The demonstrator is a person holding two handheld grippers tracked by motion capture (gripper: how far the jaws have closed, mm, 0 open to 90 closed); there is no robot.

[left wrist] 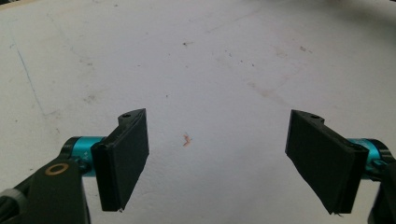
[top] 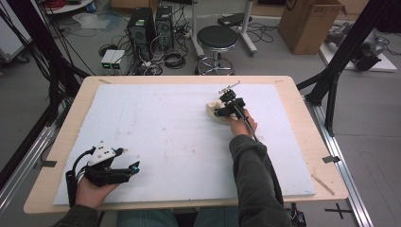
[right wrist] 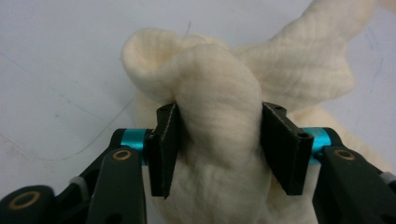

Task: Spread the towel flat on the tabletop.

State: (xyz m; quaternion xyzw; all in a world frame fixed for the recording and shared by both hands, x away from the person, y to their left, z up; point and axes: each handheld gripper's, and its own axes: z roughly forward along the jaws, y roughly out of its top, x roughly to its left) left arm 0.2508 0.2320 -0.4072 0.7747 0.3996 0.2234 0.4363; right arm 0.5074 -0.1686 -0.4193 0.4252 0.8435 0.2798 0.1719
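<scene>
Two grippers at work over white foam board (top: 156,127) on wooden table (top: 71,118). Right gripper (top: 222,111) upper right of centre in high view, tipped down onto cream cloth (top: 212,109), a crumpled heap just left of its tip. Right gripper view: black jaws either side of a rolled fold of cloth (right wrist: 215,112) at centre of frame, both pads (right wrist: 163,149) touching the fabric and pinching it at a middling width; more cloth bunched toward upper right of frame. Left gripper (top: 135,168) at lower left of high view, lying low over the board in left hand (top: 92,191), well apart from the cloth. Left gripper view: jaws spread wide, pads (left wrist: 123,158) at far left and far right of frame, bare stained board (left wrist: 201,70) between, one small orange fleck (left wrist: 187,139) near centre.
</scene>
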